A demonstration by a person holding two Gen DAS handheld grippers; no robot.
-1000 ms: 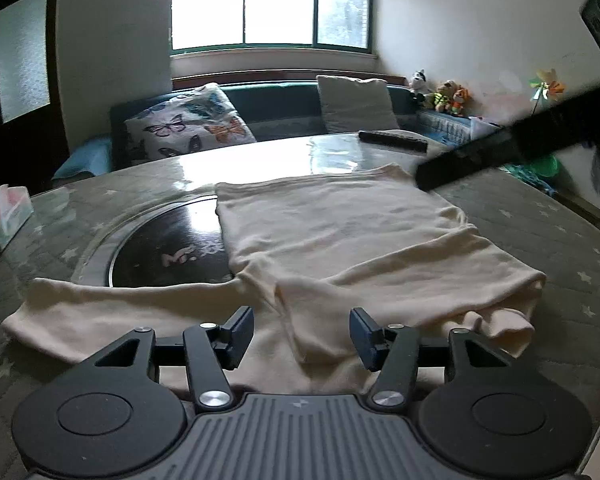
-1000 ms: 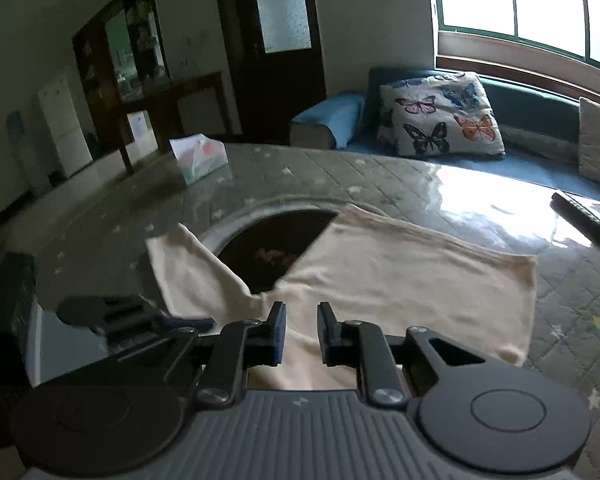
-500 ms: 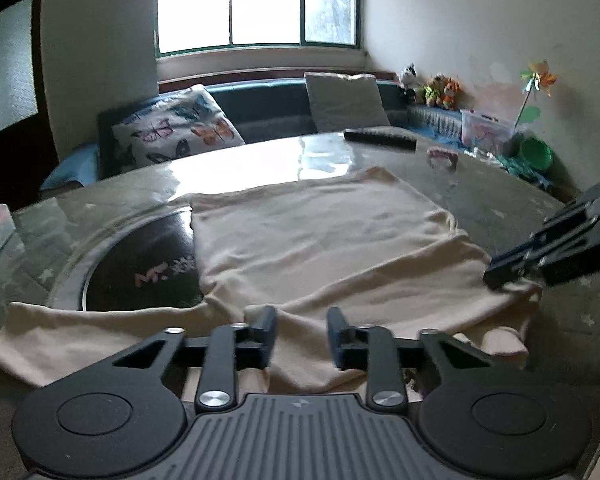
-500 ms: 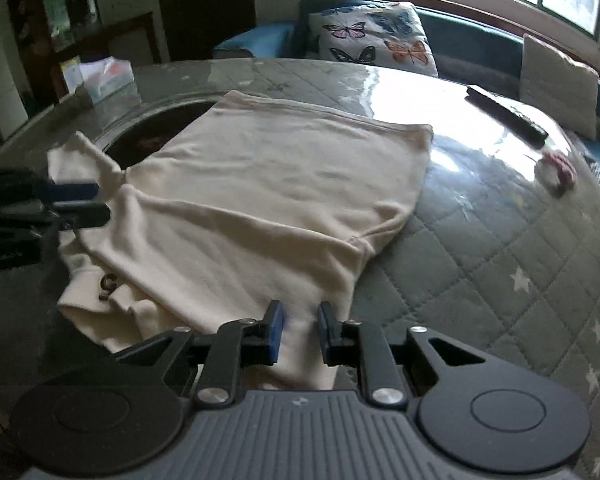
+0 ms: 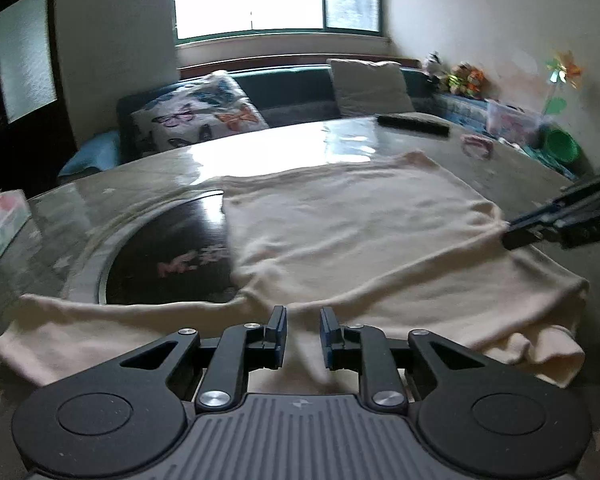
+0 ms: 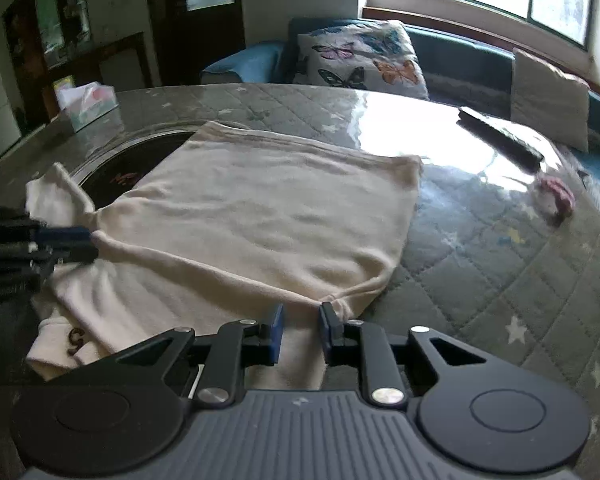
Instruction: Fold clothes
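both grippers pinch the cream top across its fold line

within the last second the left gripper point(image 5: 303, 334) has narrowed its jaws from a wide gap to a slim one, and the right gripper point(image 6: 300, 334) has swung round from beside the left to the far side of the garment. the cream top point(image 5: 352, 236) lies spread on the round quilted table point(image 6: 500, 264), part of it over the dark glass inset point(image 5: 168, 256); one sleeve trails out flat on the left gripper's side and the collar end sits bunched at the table edge. a raised ridge of cloth runs straight across the top from one gripper to the other, which suggests both have taken hold at opposite edges, ready for a fold along that line.

in each wrist view a pulled-up peak of fabric sits right between the fingertips, with the jaws narrow around it; the right one looks closed on the cloth, and the left appears to grip it too, though blur leaves that less sure. a remote control point(image 6: 500, 136) and a small pink item point(image 6: 556, 196) lie well apart from the top.
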